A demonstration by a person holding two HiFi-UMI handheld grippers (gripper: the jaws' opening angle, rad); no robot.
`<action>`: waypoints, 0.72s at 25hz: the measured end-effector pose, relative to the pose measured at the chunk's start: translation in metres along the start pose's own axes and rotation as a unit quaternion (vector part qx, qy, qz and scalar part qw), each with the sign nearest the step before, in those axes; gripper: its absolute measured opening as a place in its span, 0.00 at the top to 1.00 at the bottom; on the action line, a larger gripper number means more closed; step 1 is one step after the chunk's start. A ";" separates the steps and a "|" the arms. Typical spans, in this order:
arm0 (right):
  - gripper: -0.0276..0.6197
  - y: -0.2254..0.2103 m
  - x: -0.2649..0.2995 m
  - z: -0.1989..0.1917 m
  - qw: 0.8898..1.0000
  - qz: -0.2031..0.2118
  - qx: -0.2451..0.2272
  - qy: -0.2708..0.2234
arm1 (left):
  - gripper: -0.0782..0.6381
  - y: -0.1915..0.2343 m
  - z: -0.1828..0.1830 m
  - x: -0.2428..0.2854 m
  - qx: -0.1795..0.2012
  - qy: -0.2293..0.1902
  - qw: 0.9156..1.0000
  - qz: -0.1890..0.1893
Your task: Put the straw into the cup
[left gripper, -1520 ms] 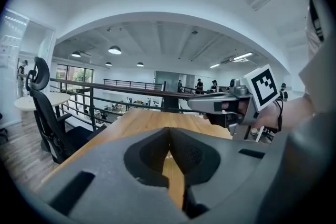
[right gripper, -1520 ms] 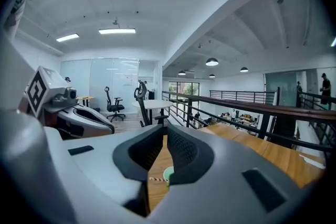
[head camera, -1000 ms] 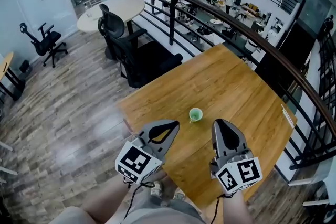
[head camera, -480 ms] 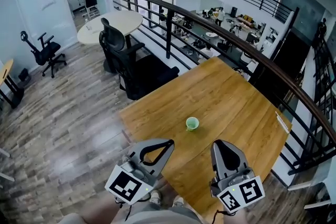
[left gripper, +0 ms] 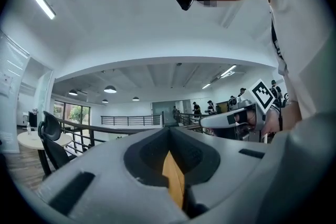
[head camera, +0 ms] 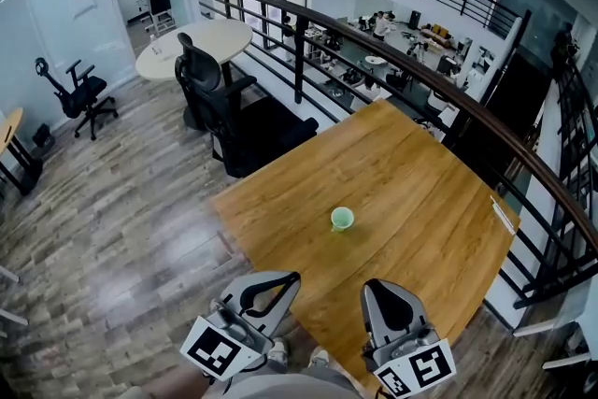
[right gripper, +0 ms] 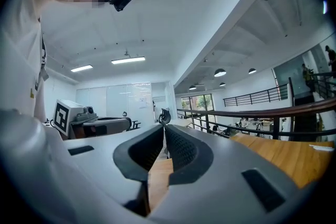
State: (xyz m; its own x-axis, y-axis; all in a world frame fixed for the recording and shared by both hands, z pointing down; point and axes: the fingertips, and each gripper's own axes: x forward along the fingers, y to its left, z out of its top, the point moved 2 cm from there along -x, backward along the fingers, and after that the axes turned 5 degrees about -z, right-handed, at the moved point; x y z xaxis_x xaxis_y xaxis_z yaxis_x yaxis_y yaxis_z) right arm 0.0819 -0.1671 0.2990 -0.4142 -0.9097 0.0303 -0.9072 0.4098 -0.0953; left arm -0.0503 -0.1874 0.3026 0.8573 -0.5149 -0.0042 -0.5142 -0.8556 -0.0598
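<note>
"None of the job looks done yet, does it?"

"No. The small pale-green round cup (head camera: pixel 342 219) stands alone near the middle of the frame, on the square honey-coloured wooden table (head camera: pixel 411 154). Nothing pokes out of it."

"And the straw?"

"A thin white strip (head camera: pixel 503 215) lies at the table's edge, towards the right of the frame. I take it for the straw (it is too small to be sure). It is well apart from the cup."

"What do the grippers hold?"

"Nothing. The grey left gripper (head camera: pixel 288 277) sits at the lower centre-left of the frame and the grey right gripper (head camera: pixel 377 285) at the lower centre-right. Both are below the cup and apart from it. In each gripper's own view the dark padded jaws meet at their tips, with only bare wood showing past them. So both are closed and empty."

"So what's left?"

"Everything, by my reckoning. One gripper has to reach towards the right of the frame, part its jaws and pinch the strip. Then it has to carry the strip across to the cup and lower one end inside. The cup looks light, so a careless poke could tip it, and the other gripper might have to steady it."
</note>
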 end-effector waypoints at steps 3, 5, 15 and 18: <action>0.91 0.006 0.003 -0.012 1.000 0.010 0.008 0.012 | 0.87 0.001 -0.007 0.000 -0.005 0.009 1.000 -0.003; 0.91 0.006 0.005 -0.017 1.000 0.009 0.012 0.016 | 0.87 0.002 -0.009 0.000 -0.012 0.008 1.000 0.000; 0.91 0.000 0.005 -0.015 1.000 0.009 0.013 0.009 | 0.87 -0.002 -0.011 0.003 -0.016 0.012 1.000 0.000; 0.91 0.001 0.007 -0.014 1.000 0.008 0.015 0.011 | 0.87 0.001 -0.011 0.003 -0.018 0.017 1.000 0.002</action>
State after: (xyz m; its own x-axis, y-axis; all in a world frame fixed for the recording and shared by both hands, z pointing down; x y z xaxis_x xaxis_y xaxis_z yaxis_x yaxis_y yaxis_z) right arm 0.0771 -0.1722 0.3133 -0.4302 -0.9013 0.0511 -0.8981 0.4216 -0.1249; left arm -0.0485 -0.1905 0.3132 0.8541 -0.5193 0.0296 -0.5187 -0.8546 -0.0246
